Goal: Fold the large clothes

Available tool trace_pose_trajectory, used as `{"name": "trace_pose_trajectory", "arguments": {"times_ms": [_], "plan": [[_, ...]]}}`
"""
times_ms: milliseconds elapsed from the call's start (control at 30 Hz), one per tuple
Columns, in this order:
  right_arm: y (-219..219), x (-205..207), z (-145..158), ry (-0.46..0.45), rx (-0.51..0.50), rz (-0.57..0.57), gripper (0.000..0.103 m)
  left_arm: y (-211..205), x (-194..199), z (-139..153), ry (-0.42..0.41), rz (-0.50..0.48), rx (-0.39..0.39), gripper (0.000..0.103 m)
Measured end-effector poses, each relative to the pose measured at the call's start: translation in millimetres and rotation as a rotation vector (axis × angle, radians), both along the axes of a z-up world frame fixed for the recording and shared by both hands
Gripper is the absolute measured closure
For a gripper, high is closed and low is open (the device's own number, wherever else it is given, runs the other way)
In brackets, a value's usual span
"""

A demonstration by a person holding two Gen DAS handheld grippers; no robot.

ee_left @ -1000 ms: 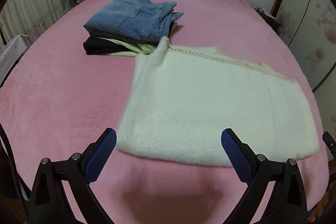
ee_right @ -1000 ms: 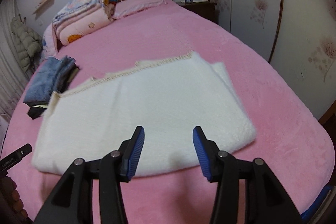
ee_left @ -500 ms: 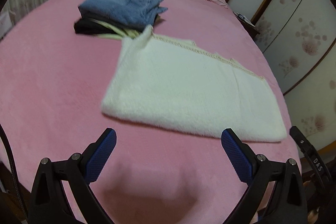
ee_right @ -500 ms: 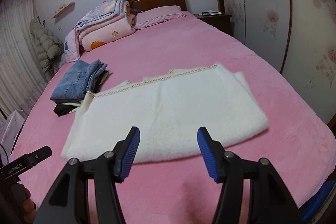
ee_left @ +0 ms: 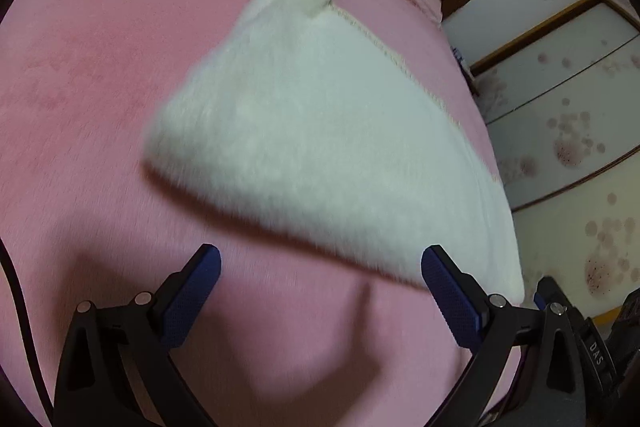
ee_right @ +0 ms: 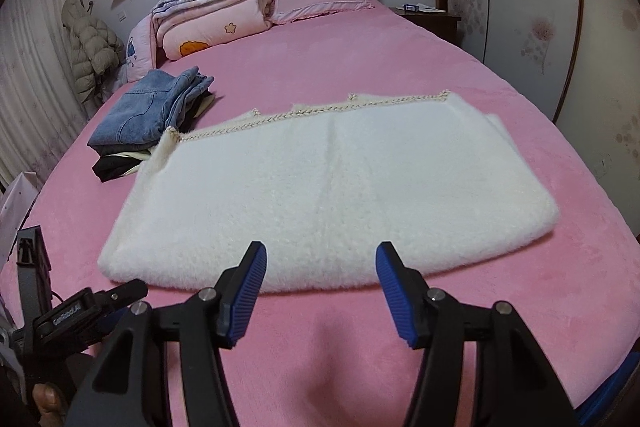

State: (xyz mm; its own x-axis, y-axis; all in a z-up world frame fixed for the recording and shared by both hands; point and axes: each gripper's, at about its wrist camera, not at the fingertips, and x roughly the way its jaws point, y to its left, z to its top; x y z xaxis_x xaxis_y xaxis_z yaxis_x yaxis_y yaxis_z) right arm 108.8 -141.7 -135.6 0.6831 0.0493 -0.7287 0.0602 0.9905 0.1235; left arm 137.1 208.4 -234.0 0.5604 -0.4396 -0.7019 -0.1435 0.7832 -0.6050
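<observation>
White fleece garment (ee_right: 328, 195) lies folded along bed's (ee_right: 400, 75) near edge. Left gripper (ee_left: 320, 279) and right gripper (ee_right: 318, 275) fingers wide, empty. Pinch both layers at corners before you fold.

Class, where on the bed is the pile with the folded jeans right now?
In the right wrist view, the jeans sit left of the white blanket, nearly touching its far corner.
</observation>
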Motion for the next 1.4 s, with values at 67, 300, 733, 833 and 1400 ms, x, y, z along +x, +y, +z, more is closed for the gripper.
{"name": "trace_pose_trajectory", "arguments": {"times_ms": [67, 300, 733, 833, 1400], "plan": [[4.5, 5.8, -4.7, 0.003, -0.013, 0.008, 0.046, -2.0, 7.1, -2.1, -0.023, 0.004, 0.009, 0.003], [5.9, 25.3, -19.8, 0.019, -0.015, 0.017, 0.046, -1.7, 39.6, -9.1, -0.060, 0.067, -0.019, 0.003], [25.2, 88.8, -40.6, 0.009, -0.159, 0.096, 0.094, -5.0, 35.7, 53.1, -0.175, 0.145, 0.166, 0.084], [31.1, 95.2, -60.6, 0.064, -0.147, 0.161, 0.100, -29.9, 32.6, 81.5, -0.260, 0.090, 0.251, 0.086], [-70.4, 44.8, -49.5, 0.012, 0.147, 0.108, 0.103, -270.0, 53.7, 159.7, -0.567, -0.317, 0.317, 0.086]]}}
